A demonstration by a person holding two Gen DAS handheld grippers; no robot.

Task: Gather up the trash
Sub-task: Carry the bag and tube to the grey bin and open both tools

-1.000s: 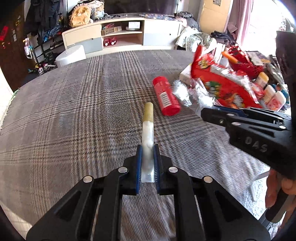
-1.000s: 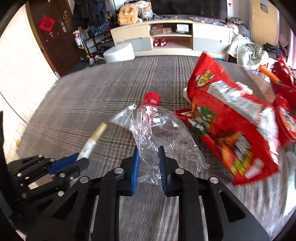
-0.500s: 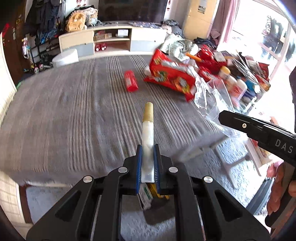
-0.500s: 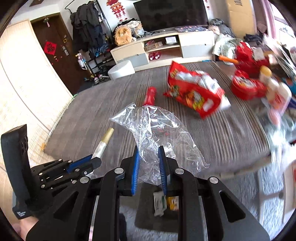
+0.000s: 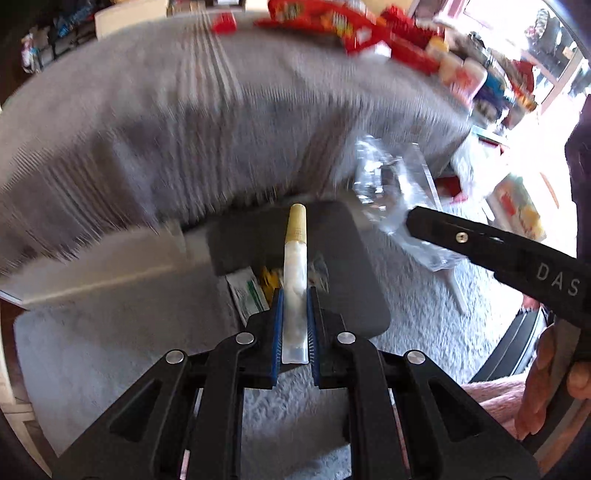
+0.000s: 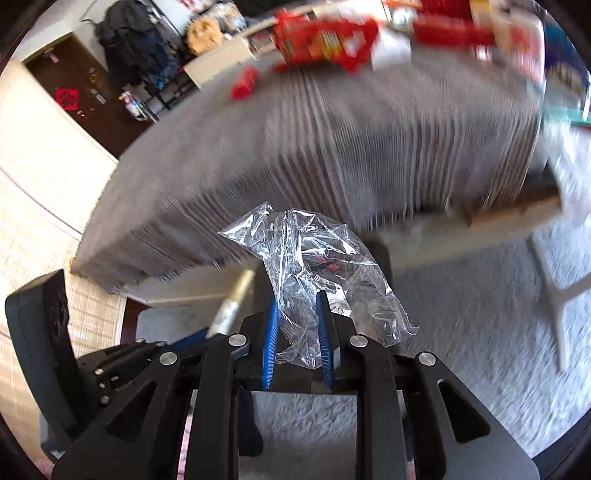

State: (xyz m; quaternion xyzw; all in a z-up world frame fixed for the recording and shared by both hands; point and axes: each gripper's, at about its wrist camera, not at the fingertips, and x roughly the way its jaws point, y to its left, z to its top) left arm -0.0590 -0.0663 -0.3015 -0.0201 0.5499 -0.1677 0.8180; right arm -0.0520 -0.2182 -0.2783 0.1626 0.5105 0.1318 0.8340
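Note:
My left gripper (image 5: pixel 294 295) is shut on a slim white tube with a gold cap (image 5: pixel 295 266), which points forward over a dark bin (image 5: pixel 354 266) on the floor. In the bin lie a white-and-green sachet (image 5: pixel 247 291) and a yellow scrap (image 5: pixel 269 280). My right gripper (image 6: pixel 298 299) is shut on a crumpled clear plastic bag (image 6: pixel 314 266), also above the bin (image 6: pixel 380 258). In the left wrist view the right gripper (image 5: pixel 410 218) comes in from the right with the bag (image 5: pixel 391 184). The tube (image 6: pixel 232 302) and left gripper show at lower left in the right wrist view.
The grey plaid tablecloth (image 5: pixel 184 122) hangs over the table edge behind the bin. A red snack bag (image 5: pixel 332 22), a red can (image 6: pixel 244 84) and several packets lie at the far side. Pale shaggy carpet (image 6: pixel 480 314) covers the floor, with a white stool leg (image 6: pixel 554 295) at right.
Both grippers have swung back off the tabletop and down, still holding the tube and the plastic bag. The view has tilted from the table to the bin on the floor.

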